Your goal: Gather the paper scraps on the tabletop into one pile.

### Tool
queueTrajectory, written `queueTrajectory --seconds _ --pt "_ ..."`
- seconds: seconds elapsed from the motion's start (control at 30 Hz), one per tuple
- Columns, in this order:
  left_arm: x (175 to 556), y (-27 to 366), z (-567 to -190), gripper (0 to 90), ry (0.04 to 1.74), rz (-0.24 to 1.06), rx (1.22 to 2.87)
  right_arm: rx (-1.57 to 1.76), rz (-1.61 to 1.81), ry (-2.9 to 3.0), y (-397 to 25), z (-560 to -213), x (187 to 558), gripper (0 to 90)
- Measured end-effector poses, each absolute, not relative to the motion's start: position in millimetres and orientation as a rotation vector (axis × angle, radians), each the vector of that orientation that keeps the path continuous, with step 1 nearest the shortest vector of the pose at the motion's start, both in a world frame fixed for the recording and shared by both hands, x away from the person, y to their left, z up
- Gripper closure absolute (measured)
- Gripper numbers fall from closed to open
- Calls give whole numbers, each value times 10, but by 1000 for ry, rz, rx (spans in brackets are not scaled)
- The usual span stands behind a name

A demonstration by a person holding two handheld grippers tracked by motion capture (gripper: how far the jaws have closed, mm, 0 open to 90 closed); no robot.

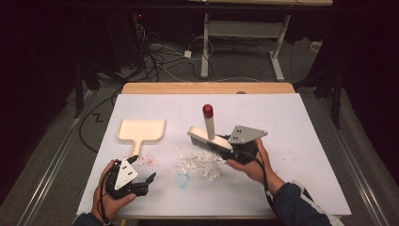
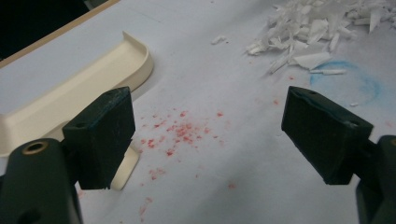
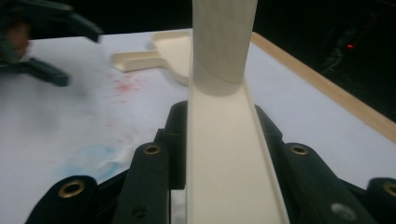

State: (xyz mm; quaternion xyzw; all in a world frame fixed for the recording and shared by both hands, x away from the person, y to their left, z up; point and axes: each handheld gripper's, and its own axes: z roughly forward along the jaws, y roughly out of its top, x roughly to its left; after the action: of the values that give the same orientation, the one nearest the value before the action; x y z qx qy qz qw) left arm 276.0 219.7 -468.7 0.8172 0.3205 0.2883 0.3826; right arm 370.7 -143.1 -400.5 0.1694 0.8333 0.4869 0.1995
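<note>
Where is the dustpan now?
In the high view, the dustpan lies left of centre on the table, beyond the left gripper.

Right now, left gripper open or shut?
Open. The left gripper has its jaws wide apart over bare table, beside the dustpan.

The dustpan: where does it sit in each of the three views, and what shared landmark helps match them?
High view: the cream dustpan lies left of centre on the table, handle toward the person.
Left gripper view: it runs along the upper left, its handle end partly behind the left jaw.
Right gripper view: it lies at upper centre-left, beside the brush.
Shared landmark: the red speckles near its handle.
</note>
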Motion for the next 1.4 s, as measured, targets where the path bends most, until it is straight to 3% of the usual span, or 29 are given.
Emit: queueTrajectory --seconds 0.23,0.53,0.9,1.17,1.4 --pt "2776 2165 -4702 165 804 729 2101 574 1196 2269 -1416 -4205 4323 676" --pt "2789 2158 -4744 165 800 702 2117 609 1164 2260 -1114 -4426 4707 677" --pt "2776 2155 -4748 165 791 691 2122 345 1357 2502 -713 -4533 4520 670" --pt "2766 2143 -4750 166 784 692 2133 89 1441 2637 -903 -4430 4293 673" --pt "2772 2120 -4757 166 781 691 2145 198 1428 2462 -1138 -4291 4169 676"
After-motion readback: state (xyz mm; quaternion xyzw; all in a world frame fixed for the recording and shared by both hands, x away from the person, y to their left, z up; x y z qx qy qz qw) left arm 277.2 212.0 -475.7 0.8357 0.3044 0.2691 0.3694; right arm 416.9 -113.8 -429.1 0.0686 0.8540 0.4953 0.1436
